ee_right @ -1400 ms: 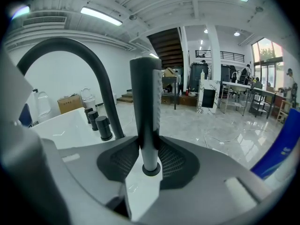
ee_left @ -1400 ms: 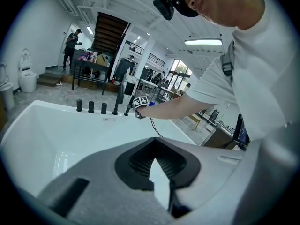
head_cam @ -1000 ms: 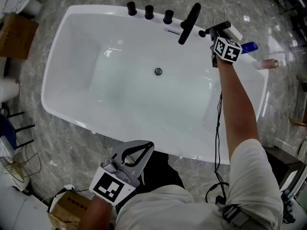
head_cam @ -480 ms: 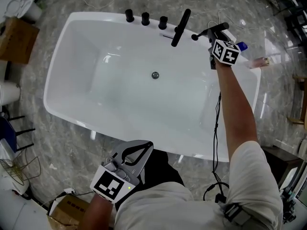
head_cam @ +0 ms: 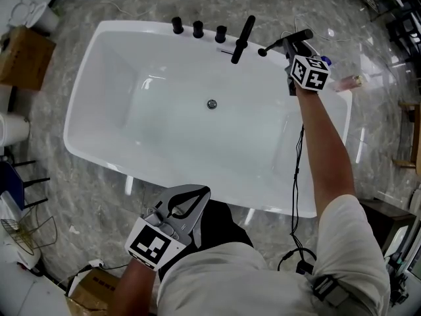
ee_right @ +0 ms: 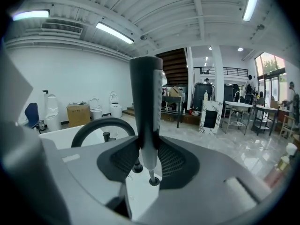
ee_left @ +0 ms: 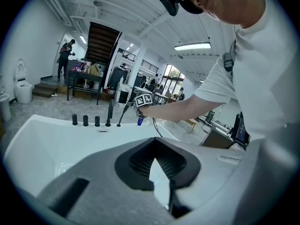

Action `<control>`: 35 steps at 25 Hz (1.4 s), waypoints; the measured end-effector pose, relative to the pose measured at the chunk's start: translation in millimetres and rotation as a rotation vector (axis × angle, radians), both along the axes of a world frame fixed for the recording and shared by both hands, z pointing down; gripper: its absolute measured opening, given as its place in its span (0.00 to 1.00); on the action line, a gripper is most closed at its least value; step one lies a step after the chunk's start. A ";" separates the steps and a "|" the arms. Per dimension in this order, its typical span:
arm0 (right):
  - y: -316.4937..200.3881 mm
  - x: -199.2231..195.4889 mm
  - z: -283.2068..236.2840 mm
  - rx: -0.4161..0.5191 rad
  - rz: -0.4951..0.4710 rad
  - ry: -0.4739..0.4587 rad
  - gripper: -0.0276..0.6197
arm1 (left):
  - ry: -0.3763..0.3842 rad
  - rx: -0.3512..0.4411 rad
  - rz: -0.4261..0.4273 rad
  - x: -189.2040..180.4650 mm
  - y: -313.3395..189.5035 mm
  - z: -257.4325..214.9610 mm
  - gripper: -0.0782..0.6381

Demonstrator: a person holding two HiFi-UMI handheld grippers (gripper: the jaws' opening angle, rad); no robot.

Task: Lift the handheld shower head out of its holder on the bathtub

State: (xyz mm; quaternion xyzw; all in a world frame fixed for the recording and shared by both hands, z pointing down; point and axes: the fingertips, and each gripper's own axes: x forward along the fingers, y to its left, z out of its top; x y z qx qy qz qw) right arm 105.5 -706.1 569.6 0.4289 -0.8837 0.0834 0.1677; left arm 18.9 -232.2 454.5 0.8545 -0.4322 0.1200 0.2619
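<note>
Right gripper [head_cam: 294, 45] is out over the far rim of the tub [head_cam: 138, 26], arm at full stretch, and it has the shower head [head_cam: 284, 42] clamped. In the right gripper view the black wand stands upright between the jaws, pads pressing on either side of its lower shaft. That's a sensible grip, low on the handle, likely so the wand won't swing on a straight upward pull. So where is the wand? It's up above the rim, just right of the spout [head_cam: 241, 38] and the three knobs [head_cam: 197, 28], with only its thin lower end reaching down toward the holder [head_cam: 262, 52]. Whether that tip is clear of the socket I can't tell from here. It looks very close, so I'd call the lift well under way but not certainly finished. A dark loop [ee_right: 104, 121] curves off to the left behind the jaws, probably the hose, and that's the thing to watch: pull at an angle and it could drag or snag. Left gripper [head_cam: 202, 195] sits on the near side by the person's body, jaws together on nothing, well apart from the action. This looks like a one-hand job, and the left is parked clear of it.
</note>
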 end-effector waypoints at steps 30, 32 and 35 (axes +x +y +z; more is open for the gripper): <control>116.1 28.5 -192.3 0.178 -0.003 -0.055 0.26 | -0.002 0.083 0.108 -12.5 65.8 -67.0 0.12; 126.9 30.7 -204.8 0.191 -0.003 -0.065 0.26 | -0.003 0.085 0.112 -14.8 71.2 -68.7 0.12; 140.8 32.6 -223.6 0.210 -0.006 -0.078 0.26 | -0.001 0.094 0.116 -16.6 77.1 -73.5 0.12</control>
